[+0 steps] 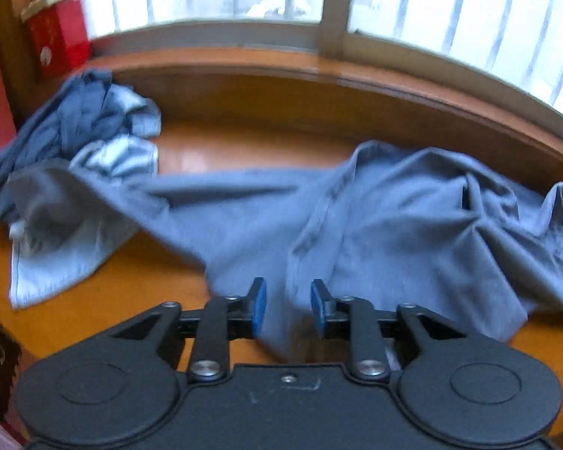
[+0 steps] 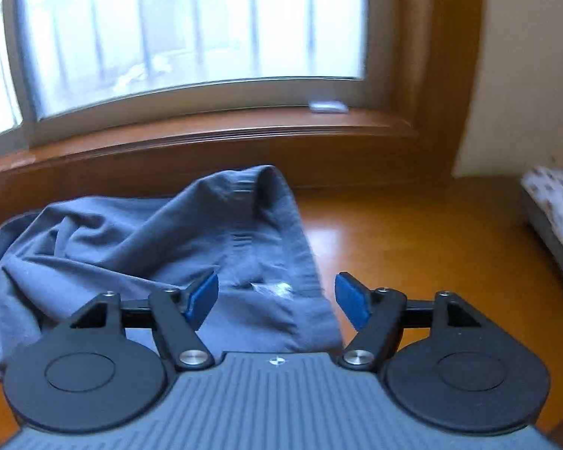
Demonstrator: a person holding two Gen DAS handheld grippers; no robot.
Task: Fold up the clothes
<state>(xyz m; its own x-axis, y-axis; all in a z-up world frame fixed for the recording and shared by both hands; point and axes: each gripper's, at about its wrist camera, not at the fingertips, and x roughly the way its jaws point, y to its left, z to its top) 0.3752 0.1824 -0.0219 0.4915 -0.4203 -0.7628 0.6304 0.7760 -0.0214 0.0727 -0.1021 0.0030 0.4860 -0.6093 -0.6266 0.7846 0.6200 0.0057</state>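
- A grey-blue garment (image 1: 394, 225) lies spread but rumpled across the wooden table (image 1: 244, 146), one end creased and bunched toward the right, near the window sill (image 1: 281, 63).
- At the far left a heap of other clothes (image 1: 79, 127) sits crumpled, touching or overlapping the garment's left end; I cannot tell which.
- The left tongs (image 1: 288, 305) stand part open over the garment's near edge, with cloth showing between the blue pads; no pinch is visible.
- The right tongs (image 2: 277, 298) stand wide open above the banded hem end, gripping nothing.
- The garment is not lying as a neat fold; whether it is being laid out or is partway through a fold cannot be settled.
- Risks, as I judge them:
  - A pinch may catch only the top layer, so the lower layer drags and the fold skews.
  - Pulling could tug the heap along where they meet.
  - The smooth table may let the cloth slide instead of creasing.
  - Folding over the bunched right end would trap its wrinkles.
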